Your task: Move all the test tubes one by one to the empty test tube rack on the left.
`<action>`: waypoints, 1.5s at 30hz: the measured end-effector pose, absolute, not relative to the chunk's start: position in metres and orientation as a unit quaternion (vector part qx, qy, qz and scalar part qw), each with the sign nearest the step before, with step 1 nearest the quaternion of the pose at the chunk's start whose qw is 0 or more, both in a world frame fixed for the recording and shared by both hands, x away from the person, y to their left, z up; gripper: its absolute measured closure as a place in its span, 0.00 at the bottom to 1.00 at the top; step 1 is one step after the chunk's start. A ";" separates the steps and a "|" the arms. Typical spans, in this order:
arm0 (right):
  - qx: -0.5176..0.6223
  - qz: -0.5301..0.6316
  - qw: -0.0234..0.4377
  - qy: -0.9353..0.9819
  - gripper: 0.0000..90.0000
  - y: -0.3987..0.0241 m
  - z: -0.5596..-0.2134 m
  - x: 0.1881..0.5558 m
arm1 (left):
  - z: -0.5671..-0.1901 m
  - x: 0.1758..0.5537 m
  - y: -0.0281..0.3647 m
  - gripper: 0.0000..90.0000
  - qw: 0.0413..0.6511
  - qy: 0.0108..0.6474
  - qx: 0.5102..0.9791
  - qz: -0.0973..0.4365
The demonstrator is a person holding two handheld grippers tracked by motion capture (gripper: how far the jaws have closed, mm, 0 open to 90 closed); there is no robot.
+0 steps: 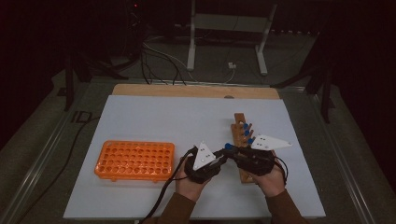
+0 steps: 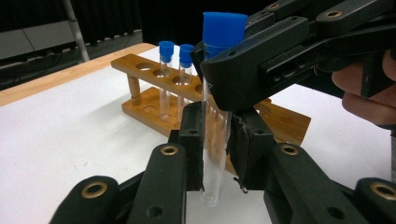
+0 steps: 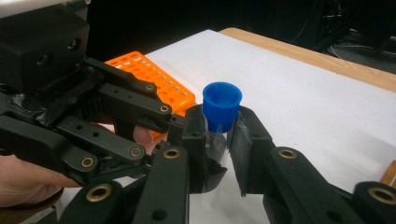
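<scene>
Clear glass tube (image 2: 212,154) with blue cap (image 3: 222,103), upright above the white mat, near centre | left gripper (image 2: 215,140) clamps its lower body, right gripper (image 3: 219,140) clamps under cap: likely hand-over | wooden rack (image 1: 243,144) right, orange rack (image 1: 134,161) left | no readable writing

The high view is dim, with the room beyond the table (image 1: 140,116) sunk in near black and only the white top catching soft light from above. Both gripper views are brighter and fairly sharp up close. Shadows under the wooden rack (image 2: 154,98) are faint, and there is no glare.
</scene>
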State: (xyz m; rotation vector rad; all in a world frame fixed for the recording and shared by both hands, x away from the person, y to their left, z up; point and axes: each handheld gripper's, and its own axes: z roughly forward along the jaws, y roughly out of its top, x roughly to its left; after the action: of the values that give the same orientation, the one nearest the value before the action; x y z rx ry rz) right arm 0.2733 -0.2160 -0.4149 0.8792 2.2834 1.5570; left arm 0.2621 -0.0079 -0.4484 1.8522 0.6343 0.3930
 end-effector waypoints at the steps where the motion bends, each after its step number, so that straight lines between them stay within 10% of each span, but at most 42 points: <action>1: 0.301 0.533 0.120 0.782 0.86 -0.216 -0.415 0.273 | -0.448 0.262 -0.007 0.83 0.542 0.267 0.779 0.165; 10: 0.300 0.535 0.116 0.781 0.82 -0.217 -0.415 0.274 | -0.447 0.263 -0.005 0.86 0.541 0.262 0.782 0.166; 14: 0.303 0.548 0.133 0.768 0.44 -0.226 -0.408 0.273 | -0.445 0.269 0.008 0.86 0.541 0.284 0.773 0.171; 23: 0.337 0.539 0.176 0.751 0.13 -0.248 -0.406 0.275 | -0.441 0.276 0.044 0.86 0.548 0.317 0.750 0.193; 45: 0.375 0.528 0.203 0.734 0.00 -0.276 -0.415 0.276 | -0.444 0.288 0.128 0.85 0.532 0.377 0.719 0.240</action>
State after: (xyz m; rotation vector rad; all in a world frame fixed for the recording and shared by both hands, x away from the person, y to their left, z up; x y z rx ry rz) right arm 0.2764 -0.2762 -0.4148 1.0469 2.0488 1.4735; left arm 0.2878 0.1277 -0.4438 1.7152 0.9000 0.5730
